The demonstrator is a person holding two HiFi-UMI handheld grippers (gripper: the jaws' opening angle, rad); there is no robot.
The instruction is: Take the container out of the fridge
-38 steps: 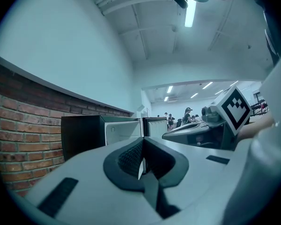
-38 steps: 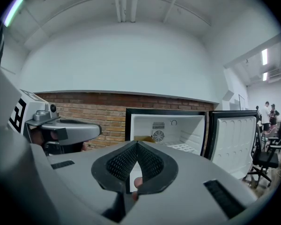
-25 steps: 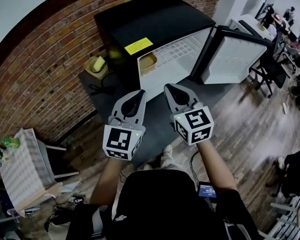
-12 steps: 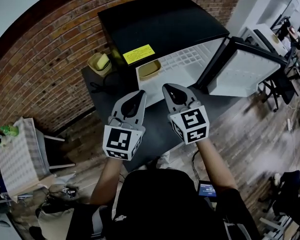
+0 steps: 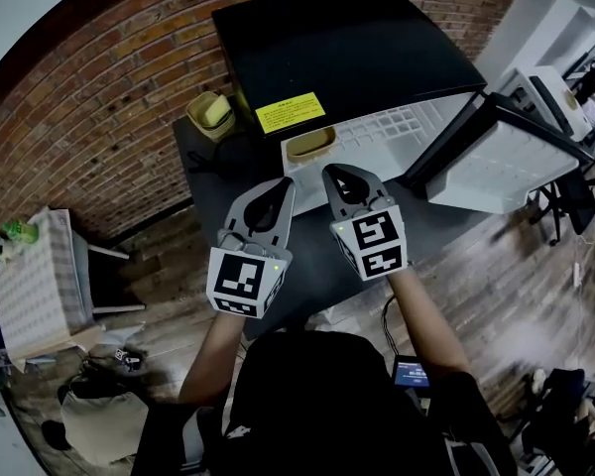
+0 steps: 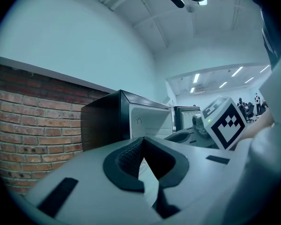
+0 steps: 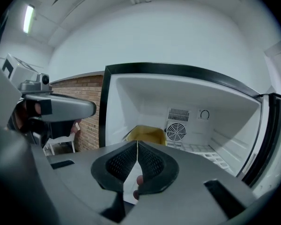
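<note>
A black mini fridge (image 5: pixel 342 53) stands with its door (image 5: pixel 501 157) swung open to the right. The yellow container (image 5: pixel 310 144) sits at the left of the white shelf inside. In the right gripper view this container (image 7: pixel 147 134) shows just beyond the jaws, next to a round fan grille (image 7: pixel 176 131). My right gripper (image 5: pixel 338 173) is shut with nothing in it and points at the opening, a short way in front of it. My left gripper (image 5: pixel 275 185) hangs beside it, also shut and holding nothing. In the left gripper view, the left gripper (image 6: pixel 143 140) faces the fridge's black left side (image 6: pixel 105 123).
A second yellow tub (image 5: pixel 211 115) stands on the dark mat (image 5: pixel 193 167) to the left of the fridge, against the brick wall (image 5: pixel 99 97). A white table (image 5: pixel 35 286) is at the far left. Office chairs and a wooden floor (image 5: pixel 506 286) lie to the right.
The fridge and its open door now sit closer to both grippers in the head view. Both grippers stay shut, side by side, a little nearer the opening.
</note>
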